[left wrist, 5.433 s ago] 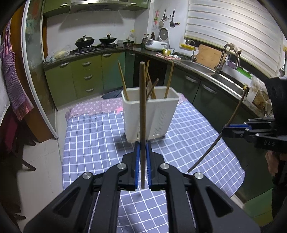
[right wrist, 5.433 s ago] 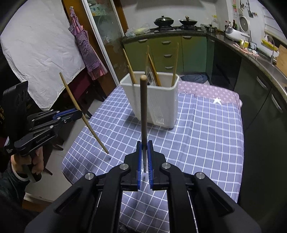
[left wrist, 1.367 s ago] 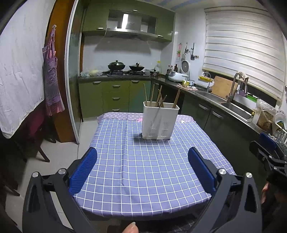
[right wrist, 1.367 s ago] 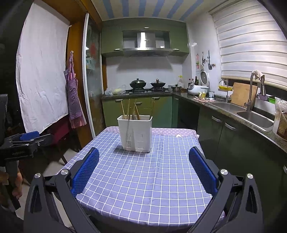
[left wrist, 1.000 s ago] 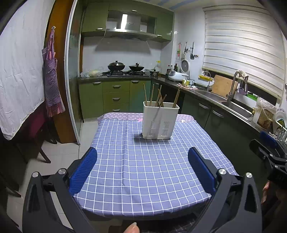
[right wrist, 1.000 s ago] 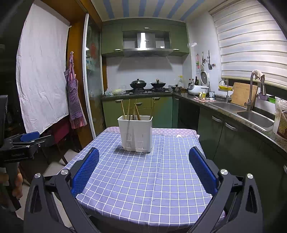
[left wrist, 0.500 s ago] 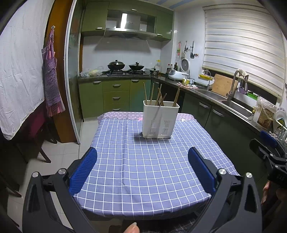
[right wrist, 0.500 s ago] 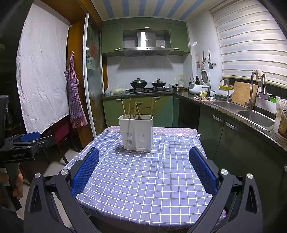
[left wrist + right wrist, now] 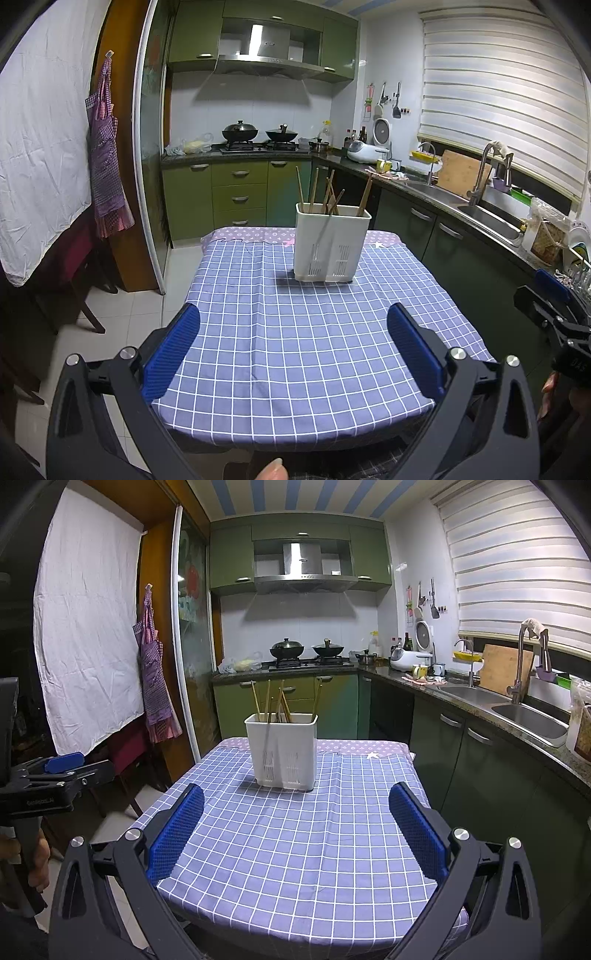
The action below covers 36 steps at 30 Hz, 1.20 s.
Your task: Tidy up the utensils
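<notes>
A white utensil holder (image 9: 331,247) stands upright at the far end of the table with several wooden chopsticks (image 9: 328,194) leaning in it; it also shows in the right wrist view (image 9: 282,751), with its chopsticks (image 9: 280,701). My left gripper (image 9: 293,350) is open and empty, held back over the table's near edge. My right gripper (image 9: 297,836) is open and empty, also at the near edge. Each gripper shows at the side of the other's view, the right one (image 9: 550,314) and the left one (image 9: 55,775).
The table carries a blue checked cloth (image 9: 306,332). Green cabinets with a stove (image 9: 258,142) stand behind, and a counter with a sink (image 9: 484,218) runs along the right. A chair (image 9: 74,266) and a hanging apron (image 9: 107,177) are at the left.
Over the last second nothing has visibly changed. About five seconds ago each gripper was shut on a chopstick near the holder; now both are open, empty and drawn back.
</notes>
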### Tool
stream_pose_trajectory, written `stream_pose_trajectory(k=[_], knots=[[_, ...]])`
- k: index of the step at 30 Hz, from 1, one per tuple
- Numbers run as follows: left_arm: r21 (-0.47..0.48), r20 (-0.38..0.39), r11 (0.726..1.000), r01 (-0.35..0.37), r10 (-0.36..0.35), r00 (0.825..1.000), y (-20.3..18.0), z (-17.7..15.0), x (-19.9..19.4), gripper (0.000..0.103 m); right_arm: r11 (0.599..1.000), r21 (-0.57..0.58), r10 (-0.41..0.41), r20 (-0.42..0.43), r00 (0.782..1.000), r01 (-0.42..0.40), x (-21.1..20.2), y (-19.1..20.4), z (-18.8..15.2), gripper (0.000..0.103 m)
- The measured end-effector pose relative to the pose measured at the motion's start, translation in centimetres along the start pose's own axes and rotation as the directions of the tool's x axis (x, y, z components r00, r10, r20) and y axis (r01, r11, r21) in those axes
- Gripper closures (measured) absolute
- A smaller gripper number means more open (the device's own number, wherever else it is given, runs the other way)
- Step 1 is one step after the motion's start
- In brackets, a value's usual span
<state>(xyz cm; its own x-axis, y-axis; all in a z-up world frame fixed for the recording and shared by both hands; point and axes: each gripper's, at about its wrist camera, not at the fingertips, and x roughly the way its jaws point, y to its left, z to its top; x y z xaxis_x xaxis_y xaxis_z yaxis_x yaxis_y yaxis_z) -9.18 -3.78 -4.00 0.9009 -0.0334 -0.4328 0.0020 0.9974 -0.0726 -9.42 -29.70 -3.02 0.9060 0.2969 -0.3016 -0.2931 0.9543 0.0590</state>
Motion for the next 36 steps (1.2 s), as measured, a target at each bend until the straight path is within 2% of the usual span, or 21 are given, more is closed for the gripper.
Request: stream_pose_trajectory(k=[36], knots=[[0.010,-0.015,1.000,-0.006,0.006,1.000,-0.19,0.05,0.27,0.006,1.000,0.002,0.003,-0.006,1.000,-0.003,0.22,0.13,-0.10,0.004]])
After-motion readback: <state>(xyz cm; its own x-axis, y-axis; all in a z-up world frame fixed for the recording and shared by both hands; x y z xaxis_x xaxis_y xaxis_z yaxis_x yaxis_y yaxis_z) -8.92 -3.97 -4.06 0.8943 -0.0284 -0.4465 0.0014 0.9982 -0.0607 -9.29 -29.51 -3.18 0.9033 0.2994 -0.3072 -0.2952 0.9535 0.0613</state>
